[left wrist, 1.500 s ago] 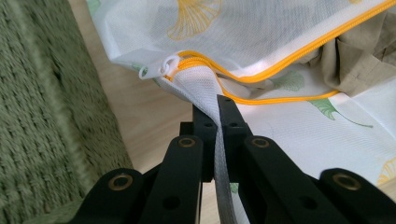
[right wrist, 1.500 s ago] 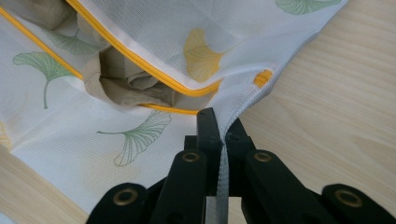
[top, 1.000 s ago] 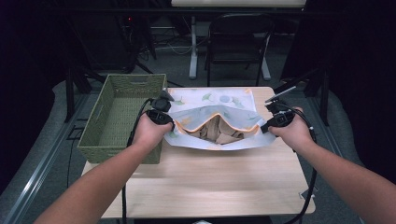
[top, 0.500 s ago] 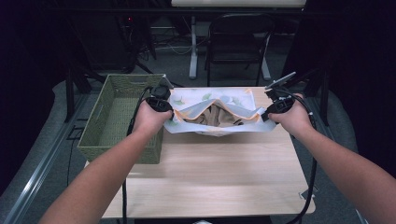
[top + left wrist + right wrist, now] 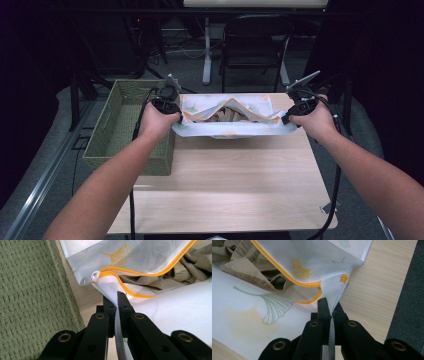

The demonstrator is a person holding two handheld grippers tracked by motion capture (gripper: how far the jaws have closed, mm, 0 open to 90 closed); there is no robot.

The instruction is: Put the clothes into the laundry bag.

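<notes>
A white mesh laundry bag [image 5: 235,129] printed with ginkgo leaves lies at the far end of the wooden table [image 5: 225,180], its orange zipper mouth spread open over a tan garment [image 5: 227,114]. At the bag's left corner my left gripper [image 5: 170,111] is shut on the mesh just below the zipper's end; the mesh [image 5: 117,305] passes between its jaws. My right gripper [image 5: 289,117] is shut on the right corner, pinching the mesh bag [image 5: 332,307] beside the orange zipper stop. The tan garment [image 5: 242,262] shows crumpled inside the open mouth.
A green woven basket [image 5: 120,125] stands at the table's left edge, right beside my left hand, and its wall [image 5: 30,295] is close to the gripper. Beyond the table stand a dark folding chair [image 5: 255,45] and stand legs.
Both hands have lifted and carried the bag's corners away from me toward the table's far end. The bag's mouth now gapes wider and more upright.
</notes>
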